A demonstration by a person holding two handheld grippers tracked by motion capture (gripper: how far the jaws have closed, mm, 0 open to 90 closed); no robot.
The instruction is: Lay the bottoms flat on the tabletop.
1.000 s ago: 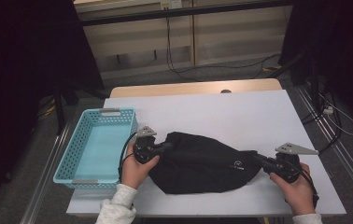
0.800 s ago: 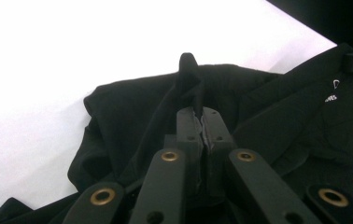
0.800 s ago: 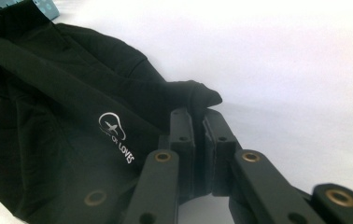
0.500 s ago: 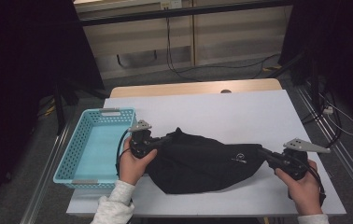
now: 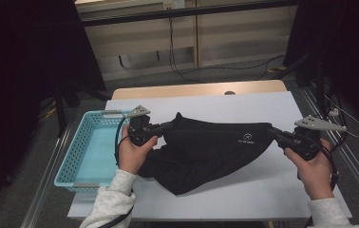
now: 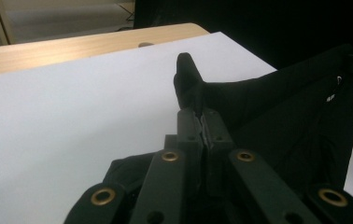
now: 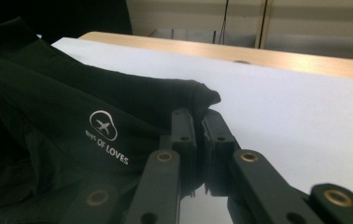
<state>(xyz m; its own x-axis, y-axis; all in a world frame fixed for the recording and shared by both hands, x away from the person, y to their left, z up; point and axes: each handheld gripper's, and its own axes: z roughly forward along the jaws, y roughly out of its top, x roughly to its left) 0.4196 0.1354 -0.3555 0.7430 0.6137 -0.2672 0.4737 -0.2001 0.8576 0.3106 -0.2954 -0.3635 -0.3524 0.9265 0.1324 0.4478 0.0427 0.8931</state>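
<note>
I have pulled my two grippers farther apart since a moment ago, and the black shirt (image 5: pixel 206 152) is now stretched longer between them. Before, it sat in a rounder lump; now its top edge runs almost straight from one gripper to the other. My left gripper (image 5: pixel 167 127) is pinched tight on one corner of the shirt, and a little nub of cloth pokes out past its tips. My right gripper (image 5: pixel 273 131) is pinched tight on the other corner, close to the small white logo (image 7: pixel 103 126). I think this means the shirt is nearly spread out and ready to be laid flat or folded. The lower part of the shirt hangs loose and bunched on the table (image 5: pixel 244 107), below the line between my grippers. The blue basket (image 5: pixel 75 152) sits just outside my left gripper, so I have little room to pull that way. My right gripper is near the table's right edge, so there is not much room there either. Ahead of both grippers the white table is open, and that is the best way to move.
</note>
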